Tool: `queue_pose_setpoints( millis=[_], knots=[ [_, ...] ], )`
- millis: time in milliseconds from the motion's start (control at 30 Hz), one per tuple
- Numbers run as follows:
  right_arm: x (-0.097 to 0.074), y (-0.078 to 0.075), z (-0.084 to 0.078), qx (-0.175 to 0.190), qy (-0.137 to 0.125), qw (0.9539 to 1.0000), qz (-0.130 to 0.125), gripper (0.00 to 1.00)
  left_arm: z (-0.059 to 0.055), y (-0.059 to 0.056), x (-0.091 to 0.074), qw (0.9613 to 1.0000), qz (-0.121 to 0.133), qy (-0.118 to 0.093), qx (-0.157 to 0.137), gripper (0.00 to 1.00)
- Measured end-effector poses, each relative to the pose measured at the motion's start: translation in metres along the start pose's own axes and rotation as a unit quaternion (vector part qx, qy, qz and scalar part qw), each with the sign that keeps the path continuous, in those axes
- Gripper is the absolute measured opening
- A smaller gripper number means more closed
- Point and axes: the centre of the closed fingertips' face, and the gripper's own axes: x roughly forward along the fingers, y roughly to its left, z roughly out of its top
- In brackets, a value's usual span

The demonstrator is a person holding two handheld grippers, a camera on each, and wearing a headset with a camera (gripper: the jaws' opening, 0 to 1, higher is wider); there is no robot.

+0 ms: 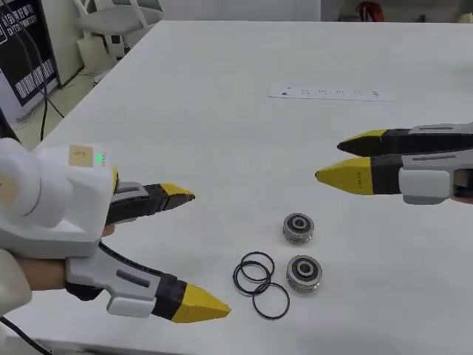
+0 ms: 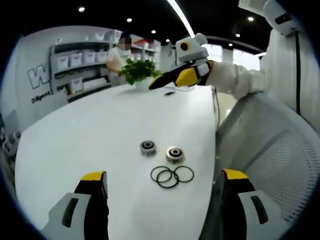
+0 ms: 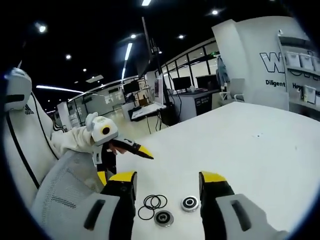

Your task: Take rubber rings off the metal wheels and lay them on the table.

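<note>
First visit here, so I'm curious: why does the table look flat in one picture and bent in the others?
Head view: ordinary lens, even light, table straight-edged, metal wheels sharp with soft shadows. Left gripper view: fisheye lens bows the table edge; ceiling lights glare. Right gripper view: same bowing, wheels slightly soft.

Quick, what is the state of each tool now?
Left tool: open, holding nothing.
Right tool: open, holding nothing.
</note>
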Motion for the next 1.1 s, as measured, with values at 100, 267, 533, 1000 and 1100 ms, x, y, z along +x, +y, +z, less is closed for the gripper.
queue_pose_setpoints(
  millis=[100, 267, 533, 1000, 1100],
  knots=[
    [-0.004, 0.002, 0.000, 0.001, -0.010, 0.9999, 0.006, 0.56, 0.001, -0.001, 0.000, 1.0000, -0.001, -0.003, -0.002, 0.96],
    [-0.011, 0.007, -0.006, -0.005, -0.014, 0.9999, 0.008, 0.67, 0.001, -0.002, 0.000, 1.0000, -0.002, -0.003, -0.002, 0.96],
    [-0.016, 0.011, -0.023, -0.010, -0.016, 0.9998, 0.002, 0.80, 0.001, -0.002, 0.000, 1.0000, -0.003, -0.004, -0.004, 0.96],
    [-0.029, 0.001, -0.063, 0.009, 0.000, 0.9996, -0.028, 0.94, 0.010, 0.002, -0.004, 0.9990, 0.002, -0.038, -0.024, 0.97],
    [-0.030, 0.004, -0.075, 0.019, 0.002, 0.9994, -0.030, 0.97, 0.010, 0.002, -0.005, 0.9986, 0.000, -0.044, -0.030, 0.98]
  ],
)
